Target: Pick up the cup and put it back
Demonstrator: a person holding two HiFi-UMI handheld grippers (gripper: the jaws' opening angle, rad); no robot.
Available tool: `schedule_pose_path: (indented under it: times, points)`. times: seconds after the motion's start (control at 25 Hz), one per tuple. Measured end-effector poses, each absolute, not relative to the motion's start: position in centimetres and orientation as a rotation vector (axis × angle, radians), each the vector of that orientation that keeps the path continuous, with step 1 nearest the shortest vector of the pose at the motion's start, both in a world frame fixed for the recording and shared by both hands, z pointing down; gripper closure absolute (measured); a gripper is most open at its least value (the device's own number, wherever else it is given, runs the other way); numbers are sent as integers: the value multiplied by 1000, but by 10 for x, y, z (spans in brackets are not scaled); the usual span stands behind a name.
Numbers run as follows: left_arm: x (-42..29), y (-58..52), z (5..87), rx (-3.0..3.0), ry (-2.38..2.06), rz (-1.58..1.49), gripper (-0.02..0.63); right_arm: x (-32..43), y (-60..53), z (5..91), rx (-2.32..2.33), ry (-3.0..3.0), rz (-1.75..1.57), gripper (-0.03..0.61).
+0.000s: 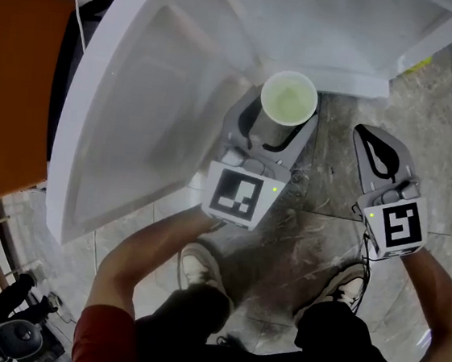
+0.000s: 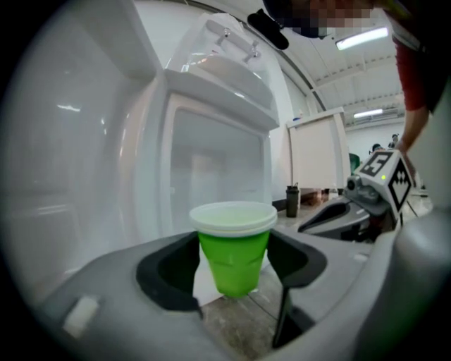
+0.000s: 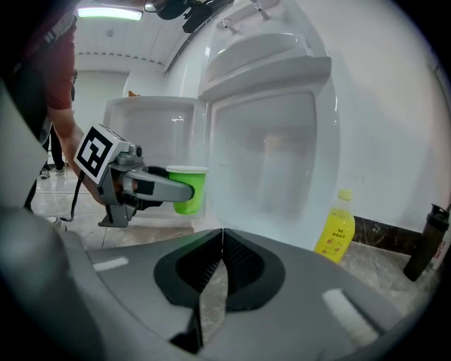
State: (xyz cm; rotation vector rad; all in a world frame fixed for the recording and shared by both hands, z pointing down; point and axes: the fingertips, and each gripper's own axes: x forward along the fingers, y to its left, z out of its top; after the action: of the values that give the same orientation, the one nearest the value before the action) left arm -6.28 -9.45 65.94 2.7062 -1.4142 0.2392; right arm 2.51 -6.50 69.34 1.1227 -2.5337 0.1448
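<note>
Left tongs [image 1: 284, 116] are clamped on the green plastic cup [image 2: 234, 257], and it is up in the air. One black pad presses each side of the cup just under its white rim, and the tapered base hangs clear below them. From the left gripper view the cup stands upright, dead centre between the pads, with marble floor [image 1: 319, 219] showing beneath its base. From above, the pale inside of the cup opens straight at the camera, right at the tip of the left tongs and out beyond the marker cube [image 1: 239, 195].

The cup hangs just in front of the big white unit [image 1: 155, 87], close to its lower edge; whether they touch cannot be told.

Over to the right tongs [image 3: 222, 240]: clenched, ribbed pads meeting at the tips, nothing between them. They point at the white unit too, well apart from the cup. In the right gripper view the cup is off to their left, carried by the other gripper above the floor.

On the floor to the right of the white unit stands a yellow bottle [image 3: 337, 227], and farther right a dark bottle [image 3: 431, 241], both upright against the dark skirting. Both are well away from either pair of tongs.

The person's two shoes [image 1: 200, 266] are planted on the marble behind the grippers.
</note>
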Motion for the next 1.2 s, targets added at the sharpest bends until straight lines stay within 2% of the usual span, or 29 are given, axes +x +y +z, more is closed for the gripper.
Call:
schedule_pose_path:
  times: [0.56, 1.2]
  points:
    - [-85, -34, 691, 2702, -1337, 318, 318, 5, -41, 706, 1040, -2517, 197, 577]
    - [-77, -20, 704, 2726, -1296, 353, 319, 5, -35, 716, 1015, -2493, 210, 577]
